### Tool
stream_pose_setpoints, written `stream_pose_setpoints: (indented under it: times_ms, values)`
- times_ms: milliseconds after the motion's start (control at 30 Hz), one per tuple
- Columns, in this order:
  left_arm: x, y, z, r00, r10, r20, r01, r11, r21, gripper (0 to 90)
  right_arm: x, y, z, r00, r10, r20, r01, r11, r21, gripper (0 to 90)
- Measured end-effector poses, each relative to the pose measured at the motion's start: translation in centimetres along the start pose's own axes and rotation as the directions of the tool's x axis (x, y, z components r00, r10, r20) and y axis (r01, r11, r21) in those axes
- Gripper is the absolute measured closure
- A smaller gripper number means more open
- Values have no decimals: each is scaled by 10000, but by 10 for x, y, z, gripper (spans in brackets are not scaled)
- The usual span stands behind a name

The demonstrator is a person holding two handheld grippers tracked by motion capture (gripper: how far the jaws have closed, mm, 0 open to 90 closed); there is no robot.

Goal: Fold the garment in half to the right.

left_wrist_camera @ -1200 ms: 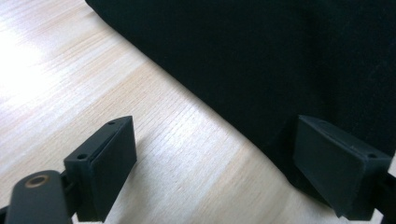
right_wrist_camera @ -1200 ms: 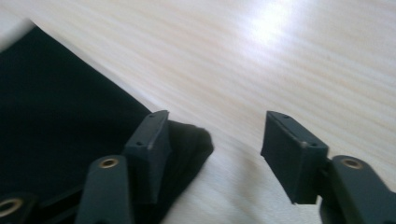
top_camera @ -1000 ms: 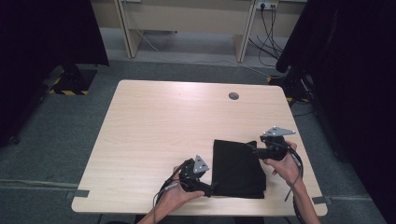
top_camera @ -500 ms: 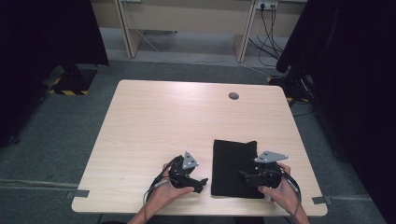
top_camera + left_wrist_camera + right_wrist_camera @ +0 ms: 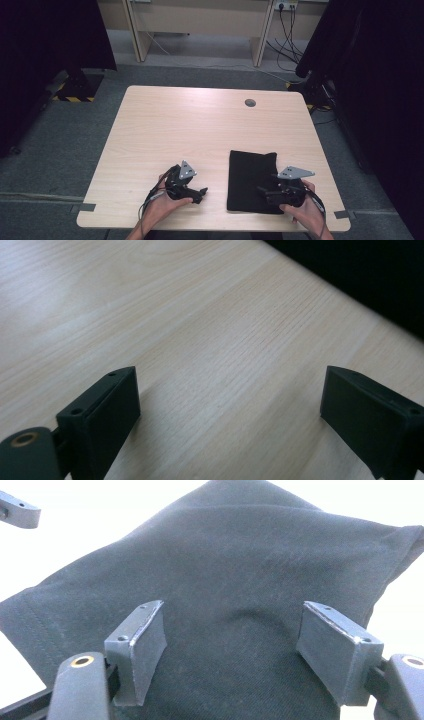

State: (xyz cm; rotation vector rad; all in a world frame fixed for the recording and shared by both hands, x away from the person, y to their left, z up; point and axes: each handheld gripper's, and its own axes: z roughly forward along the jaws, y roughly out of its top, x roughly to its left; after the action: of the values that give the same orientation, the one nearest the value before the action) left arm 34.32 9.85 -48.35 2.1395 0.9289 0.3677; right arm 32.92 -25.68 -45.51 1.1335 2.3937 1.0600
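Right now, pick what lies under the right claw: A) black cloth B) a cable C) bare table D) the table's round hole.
A: the right claw stands open over the black cloth, which spreads beneath both its jaws.

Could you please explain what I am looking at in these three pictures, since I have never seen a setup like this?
A person sits at a wooden table holding a hand-held claw tool in each hand; there is no robot arm. The high view looks down from above the person's side. There the left claw is over bare wood, and the right claw is over a folded black cloth lying flat near the table's front edge. The other two pictures come from small cameras riding on the tools, looking along their two black jaws. In the left gripper view the jaws stand wide apart above the wood. In the right gripper view they stand apart over the cloth. Neither claw holds anything.
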Motion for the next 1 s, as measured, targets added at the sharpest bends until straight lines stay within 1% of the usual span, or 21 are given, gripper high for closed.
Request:
stream_pose_setpoints:
  times_ms: [67,133,267,333,433,500,600,700,767,800,867,1000]
  values:
    - [3,-3,-3,10000,-25,-70,25,10000,19,78,2,0,-1,10000,15,-23,-15,10000,19,262]
    - [4,-6,-6,10000,-22,-28,22,10000,38,75,4,-1,-2,9999,-81,-121,81,10000,-1,241]
    - [6,-10,-10,9997,20,-249,-17,9999,139,67,4,-3,3,9998,25,-203,-22,9999,145,215]
    - [6,-12,-12,9998,41,-199,-37,9998,189,35,2,-5,7,9997,107,-241,-101,9997,224,208]
    - [6,-15,-15,9998,9,-218,-5,9998,204,32,2,-9,10,9993,197,-321,-191,9996,197,208]
    - [7,-18,-18,9998,14,-197,-9,9998,222,21,2,-8,8,9993,192,-315,-186,9996,202,198]
    - [10,-21,-21,9996,-69,-284,75,9997,232,20,2,-6,5,9995,209,-253,-204,9997,167,178]
    - [10,-22,-23,9995,-106,-292,114,9995,278,13,3,-5,2,9999,109,-133,-107,9999,109,174]
    - [8,-21,-23,9994,-86,-320,99,9991,419,8,4,-6,3,10000,39,-87,-37,9998,205,173]
    - [7,-21,-23,9996,-41,-262,53,9990,445,5,5,-7,4,9999,37,-101,-34,9996,280,172]
    - [6,-22,-23,9997,-12,-236,20,9994,333,0,6,-8,7,10000,-27,-61,29,9993,366,170]
    - [7,-24,-25,9995,-128,-271,136,9995,271,0,5,-10,12,9998,-176,-93,179,9993,341,165]
